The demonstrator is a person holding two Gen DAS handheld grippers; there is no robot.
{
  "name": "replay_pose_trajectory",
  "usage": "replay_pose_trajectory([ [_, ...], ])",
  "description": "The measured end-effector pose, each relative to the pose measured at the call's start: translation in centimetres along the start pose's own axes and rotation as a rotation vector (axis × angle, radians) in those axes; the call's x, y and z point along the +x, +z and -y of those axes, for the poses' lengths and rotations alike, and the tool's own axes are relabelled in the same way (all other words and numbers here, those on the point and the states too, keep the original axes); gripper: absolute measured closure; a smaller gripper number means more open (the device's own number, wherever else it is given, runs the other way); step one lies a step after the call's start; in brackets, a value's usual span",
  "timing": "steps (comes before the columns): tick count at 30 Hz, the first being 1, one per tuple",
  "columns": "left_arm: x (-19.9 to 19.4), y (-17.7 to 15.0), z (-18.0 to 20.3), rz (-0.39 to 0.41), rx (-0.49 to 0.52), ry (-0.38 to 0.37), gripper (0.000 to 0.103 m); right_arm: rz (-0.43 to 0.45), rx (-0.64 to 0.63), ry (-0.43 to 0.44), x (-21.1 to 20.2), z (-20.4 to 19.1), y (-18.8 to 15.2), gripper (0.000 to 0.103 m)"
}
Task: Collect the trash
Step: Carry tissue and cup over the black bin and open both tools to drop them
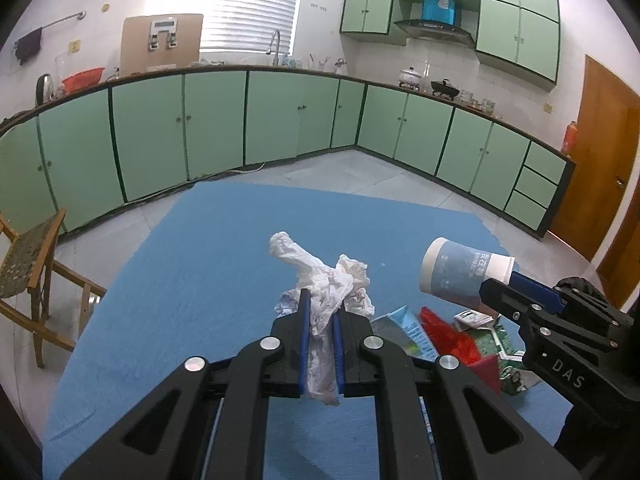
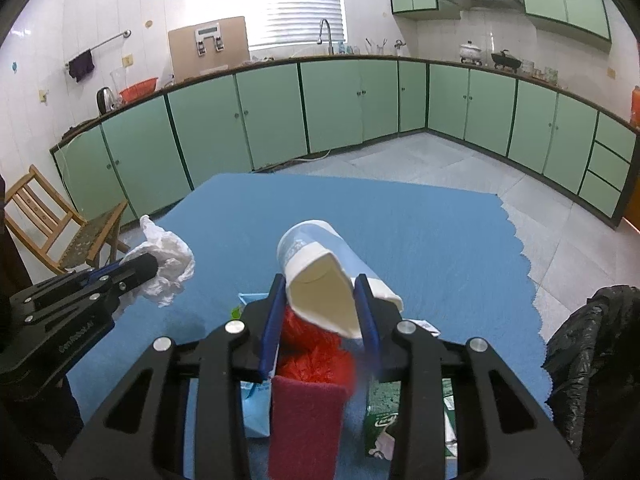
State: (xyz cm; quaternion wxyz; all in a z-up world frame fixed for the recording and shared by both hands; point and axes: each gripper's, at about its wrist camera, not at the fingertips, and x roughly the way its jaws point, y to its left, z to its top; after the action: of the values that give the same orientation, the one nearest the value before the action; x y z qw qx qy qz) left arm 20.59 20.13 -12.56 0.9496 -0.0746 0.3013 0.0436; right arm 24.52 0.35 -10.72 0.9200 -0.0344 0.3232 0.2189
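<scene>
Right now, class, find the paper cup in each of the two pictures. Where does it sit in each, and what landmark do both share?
Left wrist view: the paper cup is at right of centre, held in the right tongs, above the blue cloth.
Right wrist view: the cup is at centre, squeezed in those tongs.
Shared landmark: the tap by the window.

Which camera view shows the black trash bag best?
The right wrist view: the black trash bag fills the lower right edge beside the blue tablecloth, its crinkled plastic clear. The left wrist view shows only a small dark piece behind the right gripper.
</scene>
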Motion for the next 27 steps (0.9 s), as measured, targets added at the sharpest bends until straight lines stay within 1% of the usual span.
replay_pose_trajectory([
  [10, -2.2, 1.4, 1.7, 0.044, 0.038, -0.026, 0.093, 0.068, 0.006, -0.005, -3.6, 0.7, 0.9, 0.070],
  [14, -3.0, 2.0, 2.8, 0.063, 0.053, -0.040, 0.093, 0.106, 0.008, -0.008, -5.8, 1.2, 1.4, 0.070],
  [21, -4.5, 2.7, 5.8, 0.091, 0.088, -0.088, 0.093, 0.168, 0.018, -0.040, -9.8, 3.1, 1.5, 0.070],
  [27, -5.3, 2.8, 9.9, 0.101, 0.119, -0.161, 0.093, 0.210, 0.034, -0.106, -13.6, 6.1, 1.0, 0.070],
])
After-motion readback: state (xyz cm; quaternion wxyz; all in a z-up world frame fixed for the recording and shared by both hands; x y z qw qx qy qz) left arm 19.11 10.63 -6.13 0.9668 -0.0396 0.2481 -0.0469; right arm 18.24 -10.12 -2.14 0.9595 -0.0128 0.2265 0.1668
